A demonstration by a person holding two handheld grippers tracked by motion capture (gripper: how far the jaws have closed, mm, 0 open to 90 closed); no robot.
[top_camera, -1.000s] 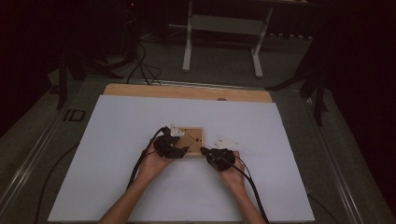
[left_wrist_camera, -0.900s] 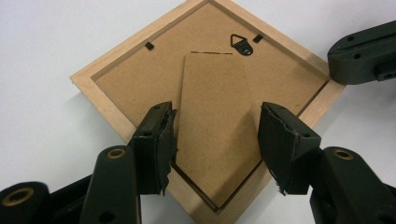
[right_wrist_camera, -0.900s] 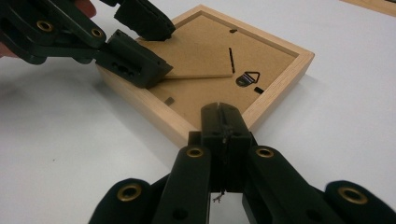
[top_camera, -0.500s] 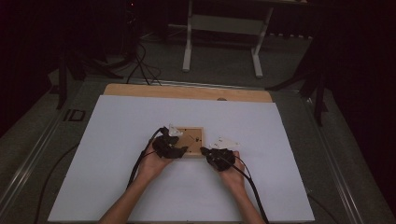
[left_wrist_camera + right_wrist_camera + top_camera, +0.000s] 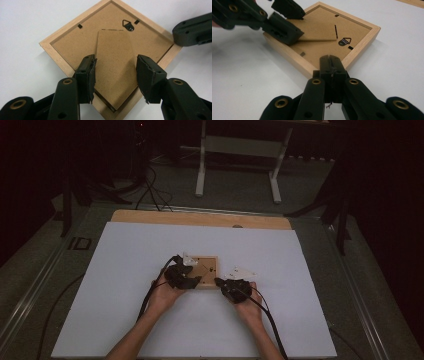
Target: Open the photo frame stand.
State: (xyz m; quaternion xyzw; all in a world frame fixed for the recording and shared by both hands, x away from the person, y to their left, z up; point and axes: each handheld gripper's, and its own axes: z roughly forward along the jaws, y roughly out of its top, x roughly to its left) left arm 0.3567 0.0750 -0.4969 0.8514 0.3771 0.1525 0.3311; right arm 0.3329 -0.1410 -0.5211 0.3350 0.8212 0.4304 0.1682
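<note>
Your counter [image 5: 125, 320], under its white sheet, carries one thing of interest: a small wooden picture frame [image 5: 212, 270] lying face down near the middle, just beyond your two hands. Your left tongs [image 5: 116, 72] come at it from the near left, your right tongs [image 5: 331, 65] from the near right. Left tongs: jaws partway apart and just now closing, straddling the cardboard easel stand [image 5: 115, 65] on the frame's back; the pads sit at its two edges but do not yet look pressed on. Right tongs: jaws fully together with nothing between them, tip resting at or just above the near rail of the frame; contact cannot be confirmed, likely bracing it. Judged step: taking hold of the stand in order to swing it out from the backing board. Next move calls for you to finish the close on the stand's edges, then lift along its hinge line at the far end while the right tongs keep the frame from sliding. Frame as seen: pale wood rails, brown fibreboard back [image 5: 75, 42], a few small black turn clips [image 5: 79, 26], and a triangular metal hanger [image 5: 128, 25] near the stand's top. The stand's free end appears slightly raised off the backing.
</note>
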